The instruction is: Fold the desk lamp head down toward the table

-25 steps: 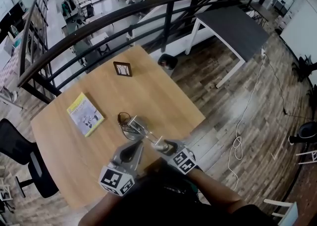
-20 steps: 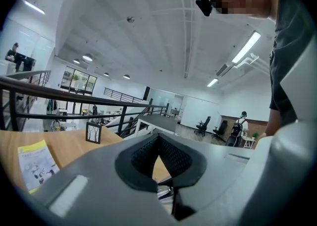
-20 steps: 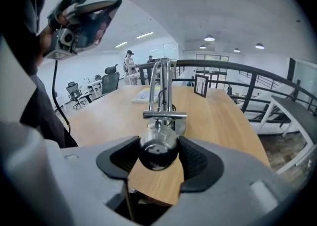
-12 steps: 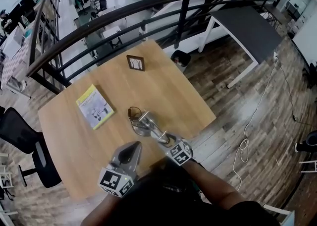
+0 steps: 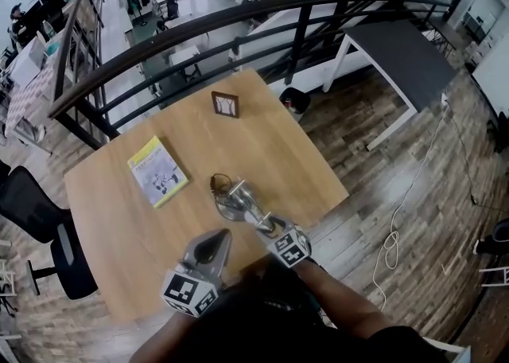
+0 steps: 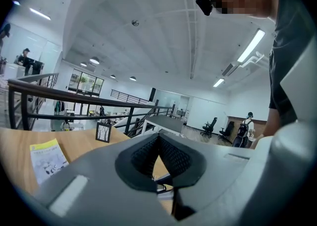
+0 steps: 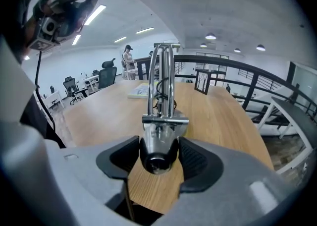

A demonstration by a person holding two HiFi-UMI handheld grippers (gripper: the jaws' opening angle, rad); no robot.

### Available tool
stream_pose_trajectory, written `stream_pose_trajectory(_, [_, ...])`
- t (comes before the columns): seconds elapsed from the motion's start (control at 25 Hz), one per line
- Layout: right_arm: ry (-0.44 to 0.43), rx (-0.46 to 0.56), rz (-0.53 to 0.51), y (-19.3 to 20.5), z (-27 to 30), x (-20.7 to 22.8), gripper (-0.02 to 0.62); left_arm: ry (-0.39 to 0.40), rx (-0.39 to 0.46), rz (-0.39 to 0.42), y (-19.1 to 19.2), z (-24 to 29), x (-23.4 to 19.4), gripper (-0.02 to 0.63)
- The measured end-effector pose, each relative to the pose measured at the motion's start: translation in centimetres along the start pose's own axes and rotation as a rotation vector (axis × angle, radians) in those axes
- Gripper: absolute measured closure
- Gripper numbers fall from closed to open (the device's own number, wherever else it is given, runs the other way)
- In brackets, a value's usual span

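Yellow booklet (image 5: 157, 181): flat on the tabletop (image 5: 270, 154), well left of the desk lamp (image 5: 233, 198). Left claw (image 5: 213, 243): pads together, nothing in it, on the near-left of the lamp and apart from it. Picture frame (image 5: 225, 104): upright, well beyond the lamp. Lamp stands on its round base, near the tabletop's front edge. Right claw (image 5: 267, 231): on the near-right of the lamp, clamped on the lamp head (image 7: 157, 151), one pad on each side.
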State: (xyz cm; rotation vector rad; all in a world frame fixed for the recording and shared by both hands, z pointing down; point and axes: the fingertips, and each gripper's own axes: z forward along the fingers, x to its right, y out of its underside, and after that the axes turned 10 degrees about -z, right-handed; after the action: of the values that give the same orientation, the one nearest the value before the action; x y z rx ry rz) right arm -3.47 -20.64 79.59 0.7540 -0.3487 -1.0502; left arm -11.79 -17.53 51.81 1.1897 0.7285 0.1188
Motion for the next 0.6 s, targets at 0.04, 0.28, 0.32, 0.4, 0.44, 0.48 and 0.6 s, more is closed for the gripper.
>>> stream_pose_trajectory(0.04, [0.005,0.006,0.0,-0.3,-0.4,0.0,0.345,0.011,0.005,0.004,-0.1,0.1,0.2,0.604])
stream_pose_trajectory(0.28, [0.047,0.095,0.067,-5.4,-5.8,1.2,0.359,0.098,0.043,0.034,-1.8,1.8,1.9,0.604])
stream_pose_trajectory(0.32, [0.063,0.121,0.071,-6.7,-6.9,1.5,0.365,0.114,0.046,0.037,-2.0,2.2,2.1,0.604])
stream_pose_trajectory(0.4, [0.094,0.181,0.069,-9.2,-9.1,1.7,0.383,0.145,0.047,0.041,-2.3,2.9,2.8,0.604])
stream_pose_trajectory(0.44, [0.109,0.214,0.07,-10.5,-10.4,1.8,0.394,0.161,0.048,0.043,-2.4,3.2,3.2,0.604])
stream_pose_trajectory(0.48, [0.121,0.249,0.072,-11.8,-11.7,1.8,0.406,0.177,0.05,0.046,-2.5,3.4,3.7,0.604])
stream_pose_trajectory(0.6, [0.15,0.353,0.08,-15.1,-15.4,1.6,0.469,0.222,0.058,0.056,-3.0,3.9,4.9,0.604])
